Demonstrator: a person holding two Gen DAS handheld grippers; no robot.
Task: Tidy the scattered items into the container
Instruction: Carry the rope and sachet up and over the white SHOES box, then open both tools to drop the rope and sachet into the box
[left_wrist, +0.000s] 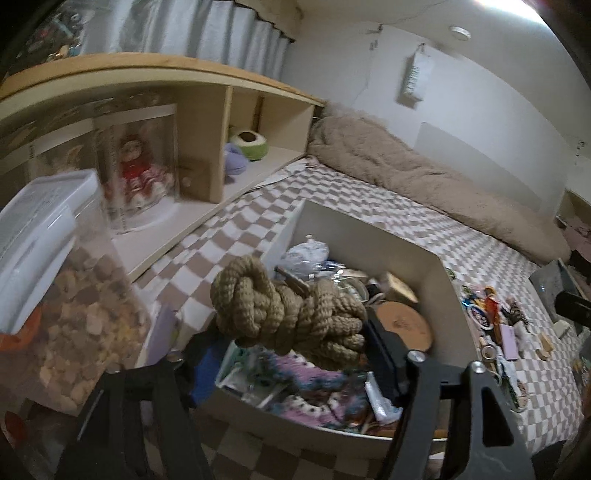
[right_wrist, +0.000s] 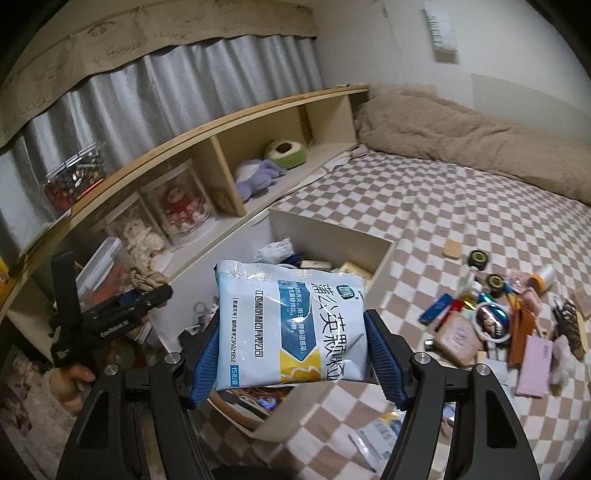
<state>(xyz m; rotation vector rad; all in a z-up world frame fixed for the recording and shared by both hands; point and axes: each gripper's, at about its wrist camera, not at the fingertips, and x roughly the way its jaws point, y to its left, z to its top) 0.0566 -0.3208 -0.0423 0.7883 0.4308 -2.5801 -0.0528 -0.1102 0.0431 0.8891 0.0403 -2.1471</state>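
Rope bundle (left_wrist: 291, 314) between spread left fingers (left_wrist: 384, 354) over box (left_wrist: 458, 295); right fingers (right_wrist: 384, 354) clamp sachet (right_wrist: 291, 328).

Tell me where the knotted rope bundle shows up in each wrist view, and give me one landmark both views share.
Left wrist view: the knotted rope bundle fills the centre foreground, between the left gripper's fingers, over the white container.
Right wrist view: the rope is small at left, at the tip of the other gripper, beside the container.
Shared landmark: the doll in the red dress on the shelf.
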